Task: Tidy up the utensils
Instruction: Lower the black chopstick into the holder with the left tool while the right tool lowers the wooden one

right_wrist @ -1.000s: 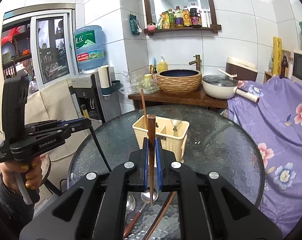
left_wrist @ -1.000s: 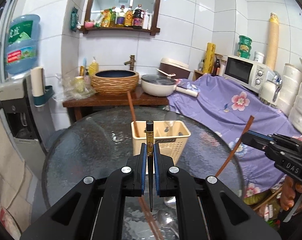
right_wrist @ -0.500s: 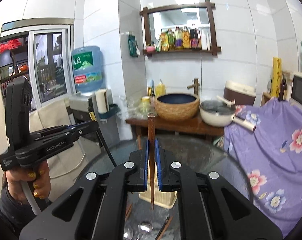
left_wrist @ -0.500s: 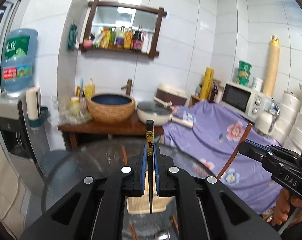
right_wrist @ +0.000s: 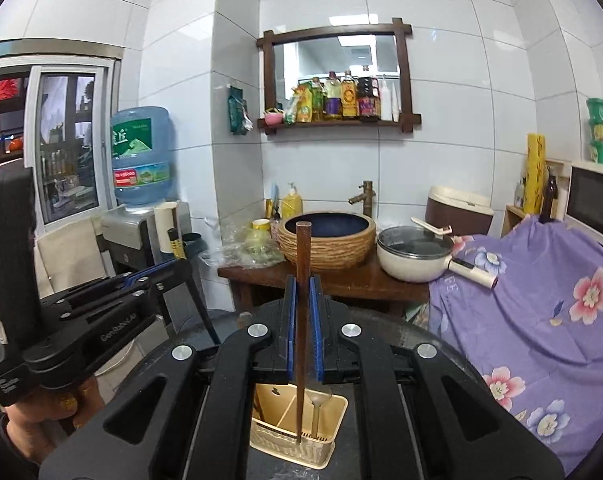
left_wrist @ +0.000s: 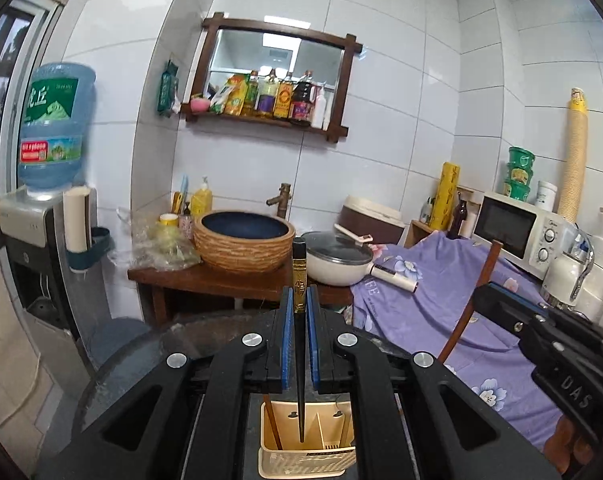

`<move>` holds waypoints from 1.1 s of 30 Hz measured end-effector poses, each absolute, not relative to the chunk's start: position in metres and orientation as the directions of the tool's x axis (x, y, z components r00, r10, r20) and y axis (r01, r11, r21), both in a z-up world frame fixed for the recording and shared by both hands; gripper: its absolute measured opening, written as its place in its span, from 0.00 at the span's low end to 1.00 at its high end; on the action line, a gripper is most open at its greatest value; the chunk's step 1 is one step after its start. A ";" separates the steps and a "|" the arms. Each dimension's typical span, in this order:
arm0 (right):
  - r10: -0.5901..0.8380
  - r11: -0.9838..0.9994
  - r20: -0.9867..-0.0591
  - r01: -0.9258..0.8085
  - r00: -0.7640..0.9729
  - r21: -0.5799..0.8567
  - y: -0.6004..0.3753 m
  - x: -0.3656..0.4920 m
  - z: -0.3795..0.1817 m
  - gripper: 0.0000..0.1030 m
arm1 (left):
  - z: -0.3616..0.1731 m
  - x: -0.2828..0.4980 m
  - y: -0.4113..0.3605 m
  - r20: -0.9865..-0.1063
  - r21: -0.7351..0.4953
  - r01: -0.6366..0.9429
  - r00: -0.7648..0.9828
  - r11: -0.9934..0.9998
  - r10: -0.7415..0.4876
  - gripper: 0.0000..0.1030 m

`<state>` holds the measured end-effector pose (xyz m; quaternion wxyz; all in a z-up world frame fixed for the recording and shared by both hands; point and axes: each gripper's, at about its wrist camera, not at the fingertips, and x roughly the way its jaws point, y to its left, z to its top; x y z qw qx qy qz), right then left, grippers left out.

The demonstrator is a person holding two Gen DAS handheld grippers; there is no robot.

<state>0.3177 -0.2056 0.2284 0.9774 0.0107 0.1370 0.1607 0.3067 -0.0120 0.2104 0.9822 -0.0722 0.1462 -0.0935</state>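
Note:
My left gripper (left_wrist: 300, 304) is shut on a black chopstick with a gold band (left_wrist: 300, 280), held upright, its thin tip hanging over the cream utensil caddy (left_wrist: 307, 456) on the dark glass table (left_wrist: 149, 356). My right gripper (right_wrist: 303, 292) is shut on a brown wooden chopstick (right_wrist: 302, 264), also upright, its tip over the same caddy (right_wrist: 297, 448). A brown chopstick (left_wrist: 270, 424) stands in the caddy's left compartment and a spoon (right_wrist: 319, 408) in the right one. Each gripper shows in the other's view: the right gripper (left_wrist: 481, 300), the left gripper (right_wrist: 181, 266).
Behind the table a wooden stand (right_wrist: 341, 280) carries a woven basin (right_wrist: 326, 240) and a white lidded pan (right_wrist: 413, 256). A purple floral cloth (right_wrist: 541, 312) covers the right side. A water dispenser (left_wrist: 41, 240) stands at the left, a microwave (left_wrist: 509, 232) at the right.
Both grippers have risen and advanced with their chopsticks. The caddy has slid from mid-frame to the bottom of both views, under the chopstick tips; the loose utensils on the table are out of sight.

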 end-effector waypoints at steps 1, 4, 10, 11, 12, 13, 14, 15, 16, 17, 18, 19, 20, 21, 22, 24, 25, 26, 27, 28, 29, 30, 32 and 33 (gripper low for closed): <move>0.316 0.949 -0.268 -0.307 0.910 0.073 -0.206 0.321 0.221 0.07 | 0.204 0.309 -0.011 -0.277 -0.170 0.156 0.940 0.973 -0.199 0.06; 0.301 0.954 -0.281 -0.287 0.911 0.088 -0.209 0.332 0.199 0.07 | 0.188 0.313 -0.009 -0.268 -0.169 0.138 0.946 0.976 -0.180 0.06; 0.315 0.948 -0.298 -0.281 0.901 0.150 -0.214 0.342 0.192 0.07 | 0.168 0.322 -0.007 -0.301 -0.166 0.131 0.937 0.977 -0.176 0.06; 0.318 0.947 -0.294 -0.284 0.901 0.152 -0.215 0.342 0.196 0.07 | 0.167 0.323 -0.008 -0.305 -0.163 0.128 0.936 0.978 -0.173 0.06; 0.320 0.946 -0.287 -0.287 0.903 0.151 -0.215 0.341 0.203 0.07 | 0.166 0.324 -0.008 -0.307 -0.160 0.126 0.936 0.979 -0.171 0.06; 0.327 0.944 -0.282 -0.294 0.902 0.152 -0.216 0.340 0.209 0.07 | 0.165 0.324 -0.009 -0.310 -0.158 0.127 0.935 0.979 -0.172 0.06; 0.333 0.941 -0.278 -0.301 0.901 0.155 -0.216 0.338 0.215 0.07 | 0.164 0.325 -0.009 -0.313 -0.158 0.128 0.934 0.979 -0.173 0.06; 0.336 0.940 -0.263 -0.303 0.904 0.158 -0.217 0.336 0.224 0.07 | 0.163 0.326 -0.008 -0.314 -0.161 0.129 0.933 0.978 -0.175 0.06; 0.334 0.940 -0.247 -0.303 0.909 0.156 -0.218 0.334 0.231 0.07 | 0.163 0.327 -0.008 -0.318 -0.166 0.131 0.931 0.977 -0.179 0.06; 0.336 0.939 -0.232 -0.306 0.913 0.156 -0.219 0.332 0.238 0.07 | 0.162 0.328 -0.009 -0.320 -0.166 0.132 0.930 0.977 -0.180 0.06; 0.336 0.939 -0.224 -0.307 0.915 0.158 -0.219 0.331 0.243 0.07 | 0.161 0.328 -0.010 -0.322 -0.165 0.133 0.930 0.977 -0.180 0.06; 0.336 0.938 -0.216 -0.307 0.917 0.157 -0.219 0.329 0.247 0.07 | 0.160 0.328 -0.011 -0.323 -0.162 0.134 0.929 0.978 -0.181 0.06; 0.333 0.940 -0.212 -0.306 0.919 0.149 -0.218 0.329 0.250 0.07 | 0.159 0.328 -0.012 -0.325 -0.160 0.135 0.928 0.978 -0.182 0.06; 0.327 0.943 -0.212 -0.303 0.921 0.139 -0.217 0.329 0.250 0.07 | 0.158 0.328 -0.012 -0.326 -0.159 0.137 0.927 0.978 -0.183 0.06; 0.322 0.945 -0.214 -0.300 0.922 0.129 -0.216 0.329 0.248 0.07 | 0.157 0.328 -0.013 -0.328 -0.160 0.138 0.926 0.977 -0.185 0.06; 0.319 0.947 -0.226 -0.297 0.921 0.125 -0.214 0.333 0.237 0.07 | 0.156 0.328 -0.014 -0.332 -0.162 0.139 0.925 0.977 -0.187 0.06; 0.317 0.947 -0.232 -0.295 0.920 0.126 -0.214 0.335 0.231 0.07 | 0.155 0.328 -0.014 -0.335 -0.163 0.139 0.924 0.977 -0.187 0.06; 0.316 0.948 -0.245 -0.292 0.917 0.130 -0.214 0.338 0.222 0.07 | 0.153 0.328 -0.015 -0.337 -0.162 0.139 0.923 0.977 -0.187 0.06; 0.315 0.948 -0.255 -0.290 0.914 0.132 -0.214 0.341 0.213 0.07 | 0.152 0.328 -0.016 -0.341 -0.159 0.140 0.921 0.977 -0.188 0.06; 0.312 0.949 -0.264 -0.285 0.913 0.134 -0.214 0.344 0.206 0.07 | 0.150 0.328 -0.017 -0.343 -0.157 0.141 0.920 0.978 -0.188 0.06; 0.309 0.950 -0.272 -0.281 0.911 0.136 -0.214 0.346 0.200 0.07 | 0.148 0.328 -0.017 -0.347 -0.155 0.142 0.919 0.978 -0.189 0.06; 0.311 0.949 -0.288 -0.281 0.906 0.142 -0.214 0.349 0.191 0.07 | 0.147 0.329 -0.018 -0.350 -0.152 0.145 0.917 0.978 -0.190 0.06; 0.312 0.949 -0.312 -0.279 0.897 0.148 -0.214 0.354 0.175 0.07 | 0.142 0.329 -0.019 -0.357 -0.148 0.144 0.915 0.978 -0.189 0.06; 0.311 0.950 -0.321 -0.278 0.895 0.146 -0.213 0.356 0.169 0.07 | 0.140 0.329 -0.019 -0.362 -0.146 0.145 0.913 0.979 -0.189 0.06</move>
